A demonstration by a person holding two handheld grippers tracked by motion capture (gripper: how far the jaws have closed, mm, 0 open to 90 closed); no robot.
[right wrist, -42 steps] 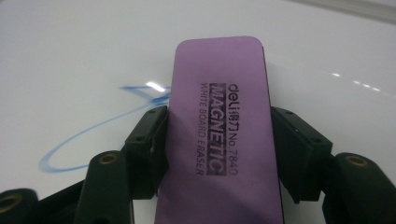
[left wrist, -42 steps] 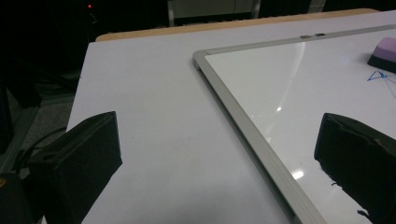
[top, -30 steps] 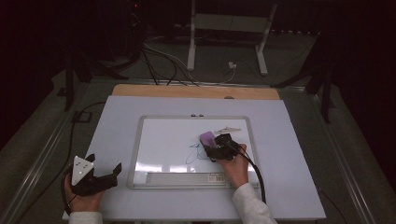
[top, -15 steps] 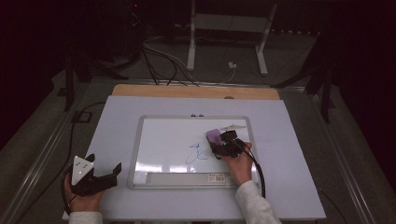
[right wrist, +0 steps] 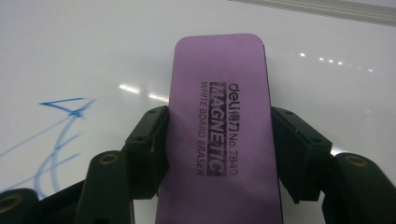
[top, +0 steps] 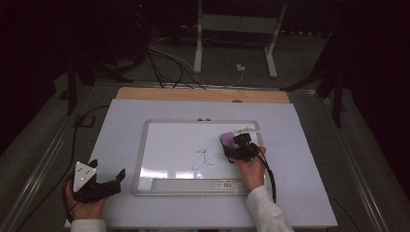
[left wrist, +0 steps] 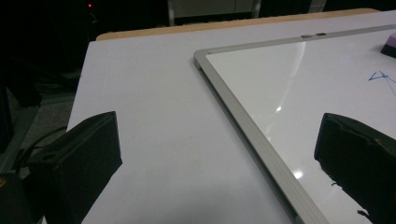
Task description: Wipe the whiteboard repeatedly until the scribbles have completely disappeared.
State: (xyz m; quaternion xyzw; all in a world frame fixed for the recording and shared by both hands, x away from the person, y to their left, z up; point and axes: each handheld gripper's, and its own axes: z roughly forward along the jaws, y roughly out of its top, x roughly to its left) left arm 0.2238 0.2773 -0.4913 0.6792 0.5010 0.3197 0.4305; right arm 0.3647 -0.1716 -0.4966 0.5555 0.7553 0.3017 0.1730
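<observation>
Right tool (right wrist: 217, 154) clamps the eraser (right wrist: 219, 112) across its long sides; light, stiff, smooth-faced; left tool (top: 104, 181) released.

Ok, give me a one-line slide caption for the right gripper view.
Right gripper clamps a purple magnetic whiteboard eraser over the whiteboard, beside blue marker lines.
</observation>
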